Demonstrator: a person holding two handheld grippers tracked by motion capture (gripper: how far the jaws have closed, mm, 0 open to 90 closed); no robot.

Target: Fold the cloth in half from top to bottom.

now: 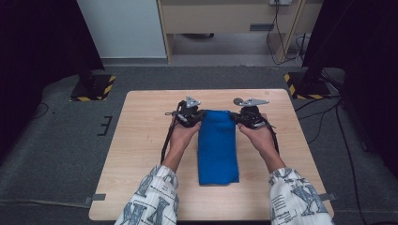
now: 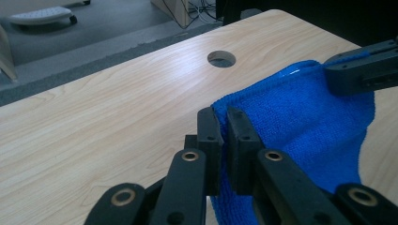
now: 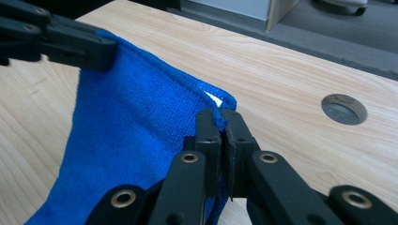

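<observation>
While both hand-held grippers pinch far corners | blue cloth long axis runs near-far | far edge raised

We see a light wooden table with a round cable hole near its far right corner. On the grey floor beyond the far edge stand 2 black bases with yellow-black striped corners — 1 off each far corner — and a pale wooden cabinet.

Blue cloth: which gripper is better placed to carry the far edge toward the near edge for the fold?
Neither; both should go together. Left gripper and right gripper each clamp a far corner of the blue cloth.
</observation>
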